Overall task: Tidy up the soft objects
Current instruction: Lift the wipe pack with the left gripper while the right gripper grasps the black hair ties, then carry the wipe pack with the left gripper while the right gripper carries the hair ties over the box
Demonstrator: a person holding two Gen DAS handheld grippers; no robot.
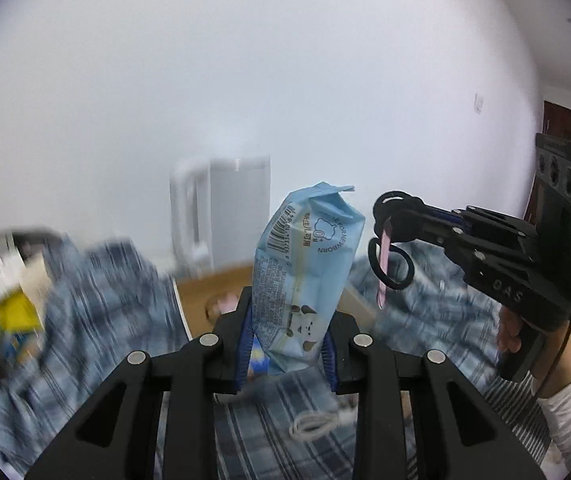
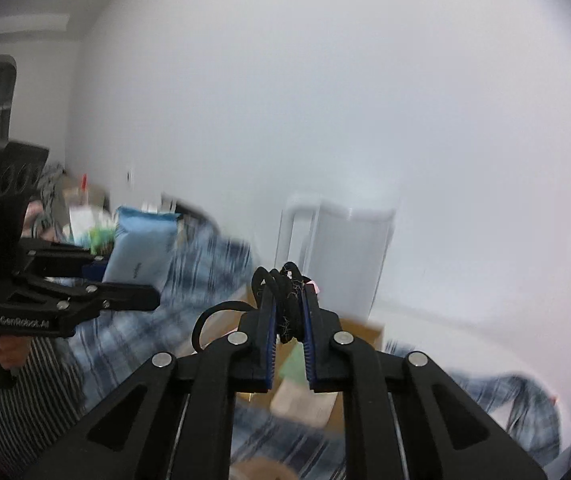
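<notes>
My left gripper [image 1: 287, 316] is shut on a light blue pack of baby wipes [image 1: 305, 276], held upright above the plaid cloth; the pack also shows in the right wrist view [image 2: 141, 246]. My right gripper [image 2: 287, 300] is shut on a bundle of black hair ties [image 2: 289, 304] with a pink strip among them. In the left wrist view the same gripper [image 1: 389, 216] shows at the right, with black loops and the pink strip [image 1: 384, 264] hanging from it. Both grippers are lifted, side by side.
A blue plaid cloth [image 1: 105, 300] covers the surface. An open cardboard box [image 1: 213, 292] sits behind the pack, with a white appliance [image 1: 225, 216] against the wall. Blurred packages [image 1: 1, 308] lie at the left. A coiled white cord [image 1: 313, 424] lies on the cloth.
</notes>
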